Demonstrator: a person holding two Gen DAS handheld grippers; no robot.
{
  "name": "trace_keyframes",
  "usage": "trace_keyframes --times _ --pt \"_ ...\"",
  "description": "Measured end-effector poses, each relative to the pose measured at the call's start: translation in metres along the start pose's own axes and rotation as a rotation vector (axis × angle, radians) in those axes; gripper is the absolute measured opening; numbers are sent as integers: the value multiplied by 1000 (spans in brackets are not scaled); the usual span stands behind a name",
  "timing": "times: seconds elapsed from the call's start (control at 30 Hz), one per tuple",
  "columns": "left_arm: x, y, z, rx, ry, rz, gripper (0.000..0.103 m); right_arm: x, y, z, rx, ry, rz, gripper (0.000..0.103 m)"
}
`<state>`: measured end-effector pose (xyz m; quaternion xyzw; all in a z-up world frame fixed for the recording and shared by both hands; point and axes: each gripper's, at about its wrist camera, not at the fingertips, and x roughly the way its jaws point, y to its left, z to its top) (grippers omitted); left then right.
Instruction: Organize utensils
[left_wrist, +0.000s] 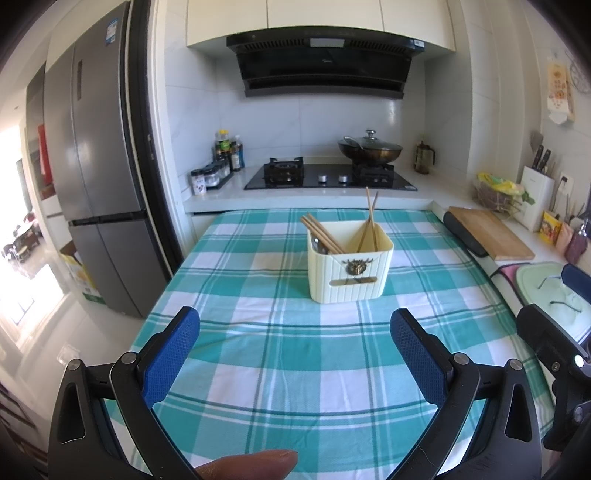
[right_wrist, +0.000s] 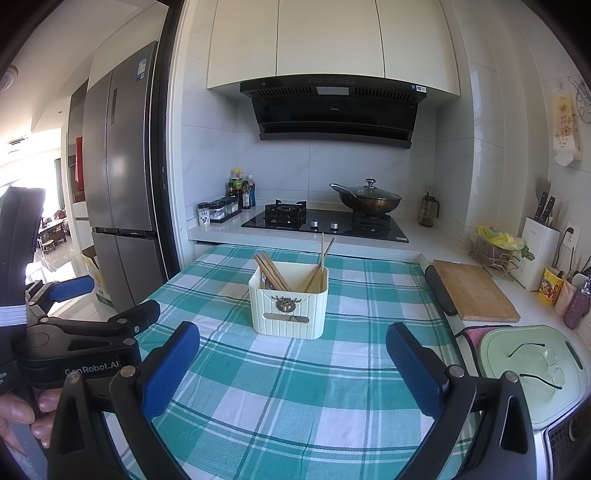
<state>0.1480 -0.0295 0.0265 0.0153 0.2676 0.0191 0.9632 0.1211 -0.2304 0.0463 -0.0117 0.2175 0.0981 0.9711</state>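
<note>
left gripper (left_wrist: 295, 354): jaws spread wide, empty, above the checked tablecloth (left_wrist: 280, 369)
right gripper (right_wrist: 291, 362): jaws spread wide, empty
utensil holder (left_wrist: 350, 271): cream, upright mid-table, beyond both grippers
chopsticks (left_wrist: 322, 233): lean inside the holder, lower ends hidden
spoon (right_wrist: 266, 281): barely visible behind the chopsticks, mostly hidden

1 holder (left_wrist: 350, 271), approx 6 chopsticks (left_wrist: 321, 233), maybe 1 spoon; 2 claws.
</note>
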Motion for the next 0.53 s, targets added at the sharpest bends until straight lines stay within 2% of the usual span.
trace_keyframes --times 0.33,0.53 --pt "1 1 -2 9 4 -7 103 0 0 0 0 0 -1 103" --pt "6 8 -5 -20 -6 -21 103 3 -3 -1 -1 8 4 103"
